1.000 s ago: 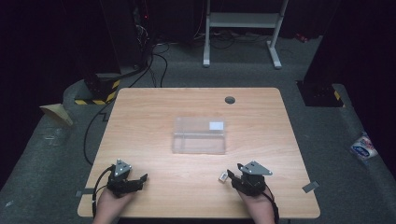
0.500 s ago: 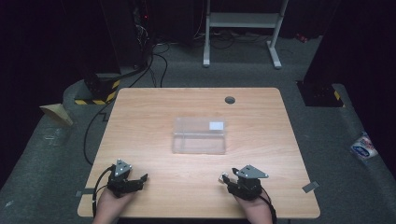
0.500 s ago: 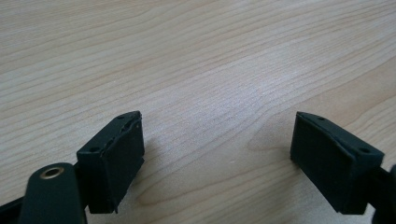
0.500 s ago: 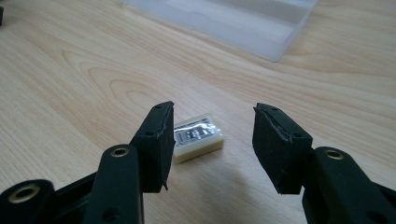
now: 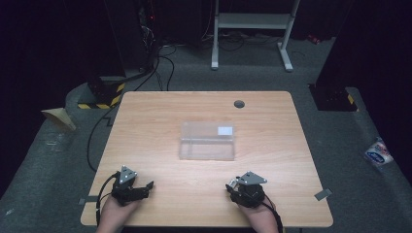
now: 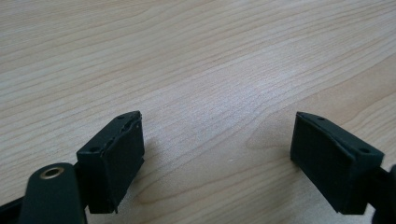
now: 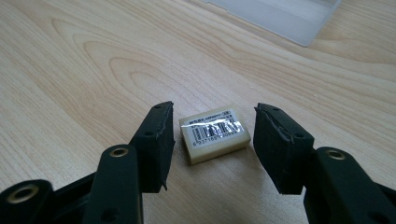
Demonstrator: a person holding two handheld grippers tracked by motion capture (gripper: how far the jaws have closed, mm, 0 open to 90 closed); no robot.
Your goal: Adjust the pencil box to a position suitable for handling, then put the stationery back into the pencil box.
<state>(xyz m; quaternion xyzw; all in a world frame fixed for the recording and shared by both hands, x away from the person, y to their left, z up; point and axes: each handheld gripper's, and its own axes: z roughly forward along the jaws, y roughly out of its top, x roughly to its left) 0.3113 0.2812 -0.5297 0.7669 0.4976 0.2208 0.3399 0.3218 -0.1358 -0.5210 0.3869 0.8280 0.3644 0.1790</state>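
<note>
A small cream eraser (image 7: 215,133) with a barcode label lies flat on the wooden table (image 5: 272,126), near its front edge. My right gripper (image 7: 215,123) is open and straddles the eraser, with a narrow gap between each pad and the eraser's sides. From above, the right gripper (image 5: 233,187) points left with the eraser (image 5: 231,183) at its tips. My left gripper (image 6: 217,154) is open over bare wood, nothing between its pads. In the high view the left gripper (image 5: 148,187) rests at the front left and points right. A clear plastic box (image 5: 208,141) sits mid-table.
A corner of the clear box (image 7: 280,11) lies just beyond the eraser. A dark cable hole (image 5: 239,104) is at the table's back edge. Cables trail off the front edge behind both hands. A white stand (image 5: 252,34) is on the floor behind the table.
My right gripper has slid left and a little toward the front edge, bringing its jaws around the eraser, which stayed put. The left gripper has not moved.
</note>
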